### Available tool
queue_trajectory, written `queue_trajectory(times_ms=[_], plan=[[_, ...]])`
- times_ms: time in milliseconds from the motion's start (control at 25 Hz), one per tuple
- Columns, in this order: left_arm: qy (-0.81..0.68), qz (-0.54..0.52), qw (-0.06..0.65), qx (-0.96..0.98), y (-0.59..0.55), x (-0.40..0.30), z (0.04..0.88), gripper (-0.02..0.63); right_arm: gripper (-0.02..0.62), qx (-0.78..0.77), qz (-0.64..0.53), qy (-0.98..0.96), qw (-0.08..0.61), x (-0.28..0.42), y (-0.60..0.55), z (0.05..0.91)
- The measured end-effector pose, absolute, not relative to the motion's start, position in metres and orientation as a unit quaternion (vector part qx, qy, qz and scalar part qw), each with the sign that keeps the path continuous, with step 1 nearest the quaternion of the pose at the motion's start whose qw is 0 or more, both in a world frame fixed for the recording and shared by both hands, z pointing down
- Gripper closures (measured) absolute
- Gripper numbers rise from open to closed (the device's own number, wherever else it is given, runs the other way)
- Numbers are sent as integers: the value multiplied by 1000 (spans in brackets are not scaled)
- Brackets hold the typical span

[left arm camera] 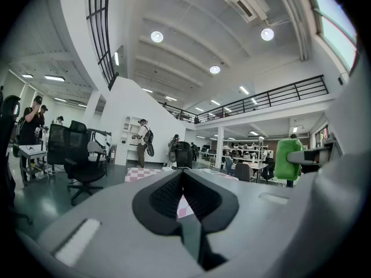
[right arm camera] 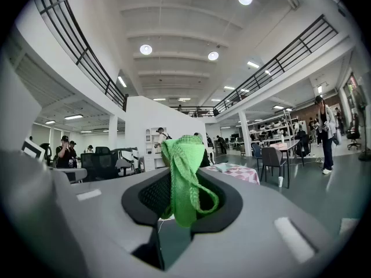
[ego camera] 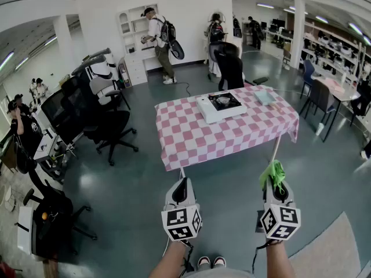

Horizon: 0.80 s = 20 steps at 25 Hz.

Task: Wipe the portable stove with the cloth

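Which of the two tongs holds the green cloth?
The right tongs grip the green cloth; the left tongs are shut and empty.

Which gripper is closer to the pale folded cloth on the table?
Right. The right gripper, holding the green cloth, is nearly in line with the pale folded cloth; the left gripper is farther left. Both are short of the table.
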<state>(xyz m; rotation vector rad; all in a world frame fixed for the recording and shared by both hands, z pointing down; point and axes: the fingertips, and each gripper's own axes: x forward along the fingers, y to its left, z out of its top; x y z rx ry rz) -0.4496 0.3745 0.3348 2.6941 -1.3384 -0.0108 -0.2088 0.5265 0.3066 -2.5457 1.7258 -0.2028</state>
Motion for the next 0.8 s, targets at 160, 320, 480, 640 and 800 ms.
queue_trajectory(times_ms=[160, 320, 480, 640, 800], plan=[[-443, -2, 68, 894, 369, -450, 334, 606, 499, -826, -67, 559, 27, -209, 523, 306], [-442, 1, 69, 894, 361, -450, 338, 606, 499, -825, -69, 560, 30, -210, 515, 308], [-442, 0, 72, 894, 348, -454, 339, 606, 495, -822, -71, 563, 45, -213, 505, 306], [-433, -1, 70, 899, 336, -454, 338, 606, 495, -829, -78, 552, 41, -214, 500, 310], [-424, 3, 73, 903, 326, -455, 342, 606, 495, -836, -89, 540, 48, -217, 498, 318]])
